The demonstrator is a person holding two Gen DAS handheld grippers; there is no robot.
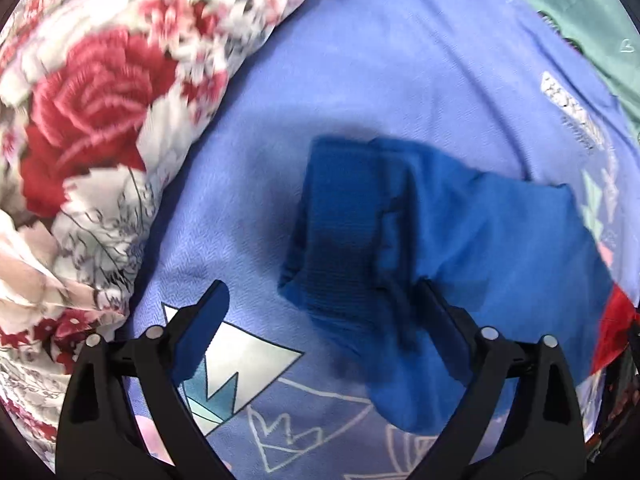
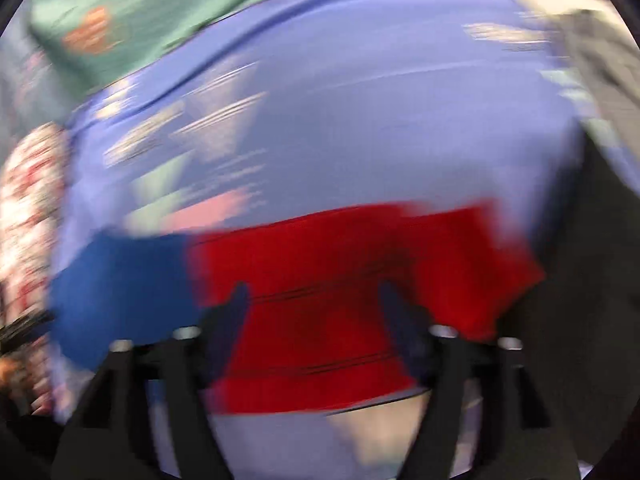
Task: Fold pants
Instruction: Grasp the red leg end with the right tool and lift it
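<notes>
The pants are blue (image 1: 460, 248) with a red part (image 1: 616, 332) and lie on a lilac bedsheet (image 1: 360, 80). In the left wrist view the blue ribbed waistband (image 1: 336, 248) lies between my fingers. My left gripper (image 1: 324, 300) is open just above it, its right finger against the blue cloth. In the blurred right wrist view the red part (image 2: 352, 276) fills the middle and the blue part (image 2: 120, 292) lies to its left. My right gripper (image 2: 312, 300) is open with the red cloth between its fingers.
A floral quilt with red roses (image 1: 88, 128) is bunched at the left of the bed. A green cloth (image 1: 592, 12) lies at the far side, also in the right wrist view (image 2: 180, 4). The sheet has printed white and teal shapes (image 1: 240, 364).
</notes>
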